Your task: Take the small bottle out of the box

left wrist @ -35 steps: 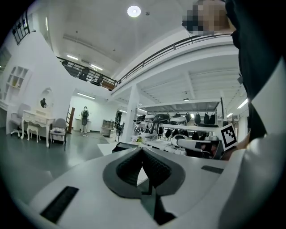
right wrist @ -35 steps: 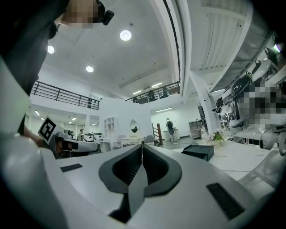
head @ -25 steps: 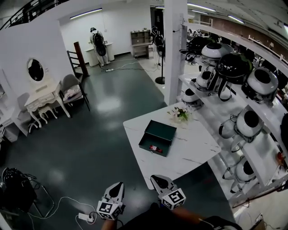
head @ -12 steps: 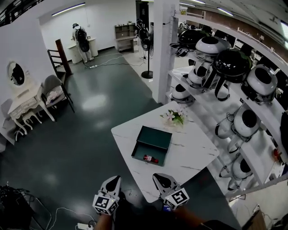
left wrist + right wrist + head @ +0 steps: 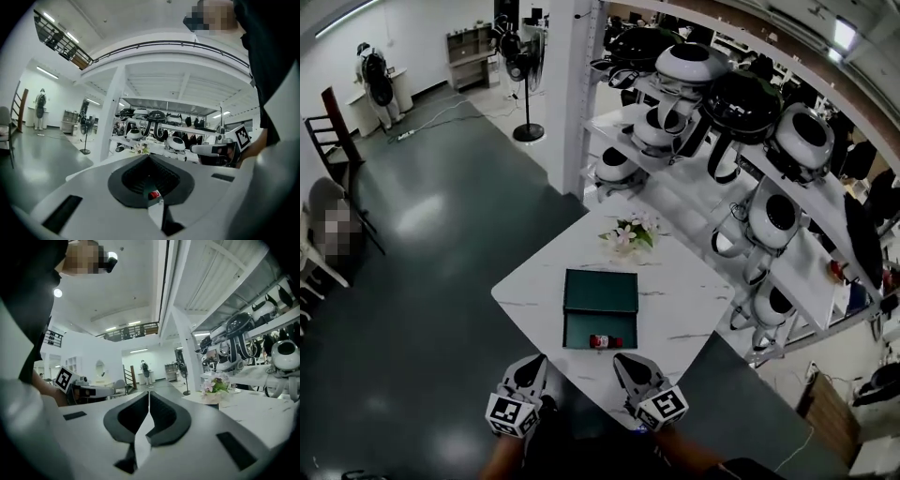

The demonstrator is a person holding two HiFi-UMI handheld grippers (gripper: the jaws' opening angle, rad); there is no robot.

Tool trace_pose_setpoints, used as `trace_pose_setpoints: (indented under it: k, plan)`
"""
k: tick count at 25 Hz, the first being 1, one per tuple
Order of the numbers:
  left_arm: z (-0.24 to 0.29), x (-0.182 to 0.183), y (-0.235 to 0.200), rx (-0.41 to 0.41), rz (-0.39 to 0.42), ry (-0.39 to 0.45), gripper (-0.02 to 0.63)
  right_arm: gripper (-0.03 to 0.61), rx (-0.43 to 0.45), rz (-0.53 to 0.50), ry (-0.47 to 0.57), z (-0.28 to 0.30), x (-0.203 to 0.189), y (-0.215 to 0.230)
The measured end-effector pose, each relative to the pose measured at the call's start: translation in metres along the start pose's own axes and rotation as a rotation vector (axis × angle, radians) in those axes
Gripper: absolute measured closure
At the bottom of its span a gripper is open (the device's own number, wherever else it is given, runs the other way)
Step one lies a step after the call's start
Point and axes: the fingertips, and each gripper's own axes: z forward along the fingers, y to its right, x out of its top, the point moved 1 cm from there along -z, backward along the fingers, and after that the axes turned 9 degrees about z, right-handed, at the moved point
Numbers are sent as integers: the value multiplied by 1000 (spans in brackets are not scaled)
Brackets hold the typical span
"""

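Observation:
A dark green box [image 5: 600, 292] lies open on the white marble table [image 5: 694, 300], its lid flat toward the far side. A small red bottle [image 5: 602, 341] lies on its side in the near tray. Both grippers hover side by side just off the table's near edge, short of the box. My left gripper [image 5: 528, 371] has its jaws shut and empty; in the left gripper view [image 5: 149, 157] the red bottle [image 5: 153, 194] shows through the low gap behind the tips. My right gripper [image 5: 630, 367] [image 5: 149, 394] is shut with nothing in it.
A small pot of flowers [image 5: 627, 233] stands on the table beyond the box. Shelves of round helmets [image 5: 741, 103] run along the right, beside a white pillar [image 5: 575, 84]. A standing fan [image 5: 528, 66] and a person [image 5: 373, 80] are far back on the dark floor.
The view has swung left to right and closer: the table and box now sit straight ahead, the box squared up. Both grippers stay shut, low at the near edge.

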Motion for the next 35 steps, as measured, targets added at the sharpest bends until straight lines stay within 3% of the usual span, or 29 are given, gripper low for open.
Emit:
trace_pose_setpoints:
  k: [6,12,19,21,27,33,35]
  plan:
    - [19,-9,-60,-115,-2,28,598,544,-152,-81,-24,35,-5,-2]
    - [29,-37,-78,-195,-44,27,598,543,-106,-261,-97,54,-2,-16]
    - [52,-50,-76,-239,-55,18,598,536,-66,-263,-232,75,-9,15]
    - [55,-45,-72,-248,-74,12,598,479,-48,-272,-270,87,-11,33]
    - [52,-87,-71,-252,-73,-83,598,393,74,-386,-506,116,-53,72]
    - [45,-119,-66,-283,-82,-148,598,373,313,-547,-922,111,-115,93]
    - [46,-125,-61,-299,-71,-171,598,373,368,-550,-1026,103,-127,104]
